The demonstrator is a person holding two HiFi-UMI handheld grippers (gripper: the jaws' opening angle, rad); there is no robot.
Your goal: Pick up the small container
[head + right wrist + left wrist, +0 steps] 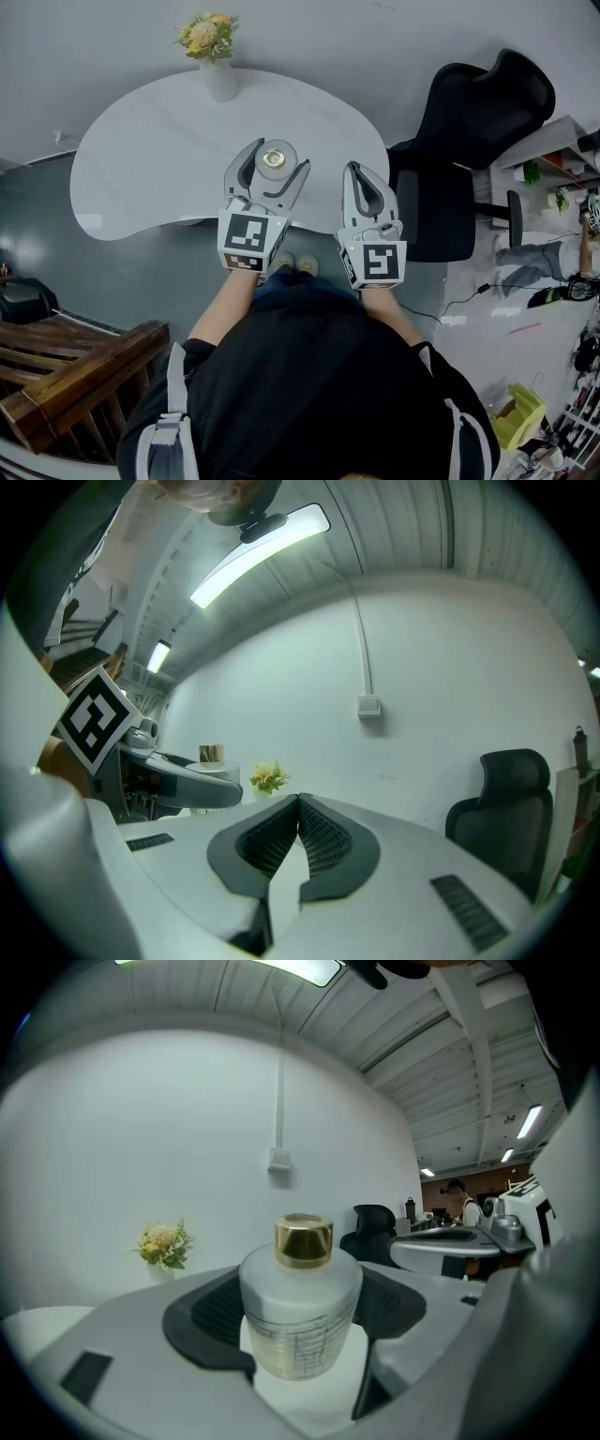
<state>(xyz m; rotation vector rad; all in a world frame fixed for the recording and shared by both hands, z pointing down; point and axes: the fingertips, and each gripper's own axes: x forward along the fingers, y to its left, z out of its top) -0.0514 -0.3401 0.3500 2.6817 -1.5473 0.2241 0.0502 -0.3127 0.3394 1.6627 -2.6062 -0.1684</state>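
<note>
You are holding your left gripper (279,157) with its jaws spread apart around the frosted gold-capped bottle (300,1307). The bottle is standing between them near the front edge of the white table (141,159). Your right gripper (357,170) is hovering just beside, jaws pressed together, empty.

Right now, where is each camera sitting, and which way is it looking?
Head view: on the person's head, looking steeply down at the white table; shows forearms, left gripper and right gripper.
Left gripper view: rides the left gripper, facing the wall along its open jaws; the small container stands between them.
Right gripper view: rides the right gripper, facing the wall along its shut jaws.
Shared: both gripper views show the flowers and black chair.
</note>
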